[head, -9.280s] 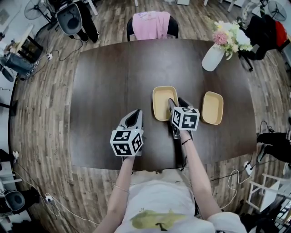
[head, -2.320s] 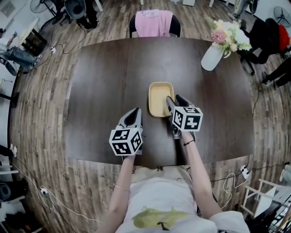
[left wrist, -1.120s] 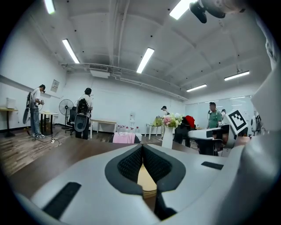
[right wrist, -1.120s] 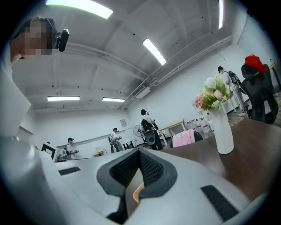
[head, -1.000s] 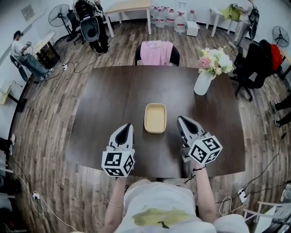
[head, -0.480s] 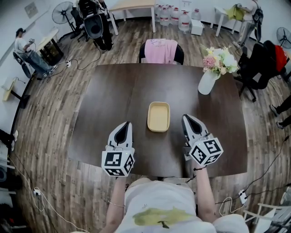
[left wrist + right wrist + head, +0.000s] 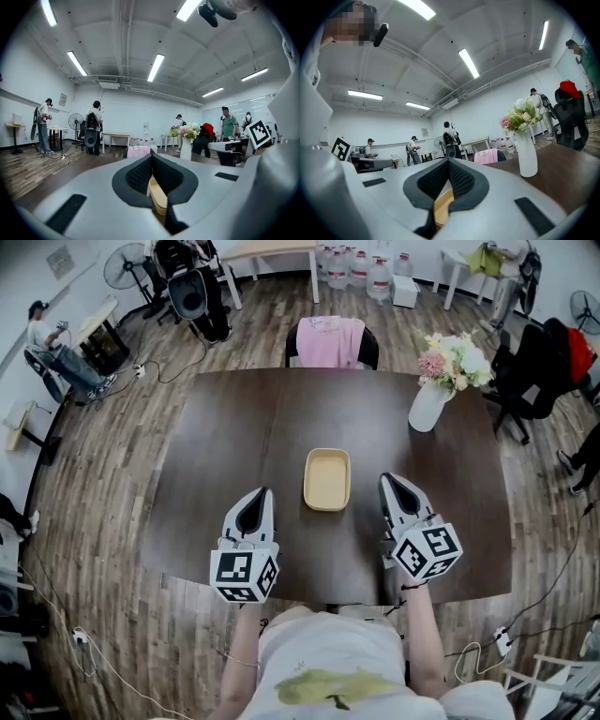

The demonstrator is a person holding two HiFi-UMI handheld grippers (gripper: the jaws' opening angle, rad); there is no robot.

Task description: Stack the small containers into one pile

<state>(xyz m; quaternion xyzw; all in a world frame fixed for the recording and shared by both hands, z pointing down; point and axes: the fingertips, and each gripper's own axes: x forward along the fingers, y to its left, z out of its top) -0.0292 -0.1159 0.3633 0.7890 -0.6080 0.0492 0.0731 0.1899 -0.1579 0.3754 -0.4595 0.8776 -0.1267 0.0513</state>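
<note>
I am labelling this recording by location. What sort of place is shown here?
Probably a shared office or lab room. It has a large dark meeting table, a standing fan and an office chair nearby, and other people working in the background under ceiling strip lights.

No legible words, numbers, labels or brands on anything here.

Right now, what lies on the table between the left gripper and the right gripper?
The beige container pile sits there, touching neither the left gripper nor the right gripper; the head view shows it.
</note>
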